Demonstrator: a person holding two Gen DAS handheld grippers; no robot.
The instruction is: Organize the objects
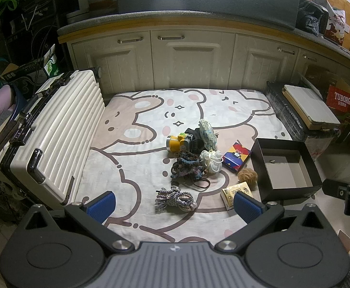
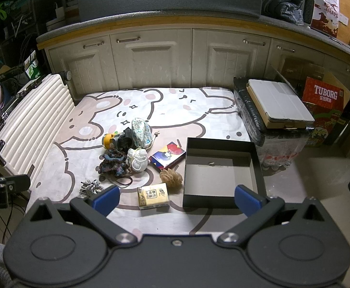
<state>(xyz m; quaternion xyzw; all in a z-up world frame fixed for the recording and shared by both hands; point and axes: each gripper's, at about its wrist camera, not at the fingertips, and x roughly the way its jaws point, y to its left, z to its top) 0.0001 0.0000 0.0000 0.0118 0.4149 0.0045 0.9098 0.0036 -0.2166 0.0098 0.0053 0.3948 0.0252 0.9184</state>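
An open black box (image 1: 286,168) (image 2: 220,172) sits at the right edge of a bear-print mat (image 1: 131,148) (image 2: 98,110). Left of it lie a yellow headlamp (image 1: 177,142) (image 2: 110,141), a floral pouch (image 1: 207,132) (image 2: 141,129), a white cord bundle (image 1: 212,159) (image 2: 139,159), a knitted dark piece (image 1: 186,166) (image 2: 113,162), a red-blue card box (image 1: 237,156) (image 2: 167,156), a tan fuzzy ball (image 1: 246,174) (image 2: 171,177), a yellow packet (image 1: 232,193) (image 2: 153,195) and a grey braided rope (image 1: 175,198) (image 2: 91,187). My left gripper (image 1: 175,205) and right gripper (image 2: 177,199) hang open and empty above the mat's near edge.
A white ribbed suitcase (image 1: 55,129) (image 2: 23,122) lies along the mat's left side. A wrapped crate with a white tablet case (image 1: 311,106) (image 2: 280,103) stands right, beside a Tuborg carton (image 2: 323,103). Cream cabinets (image 1: 186,60) run behind.
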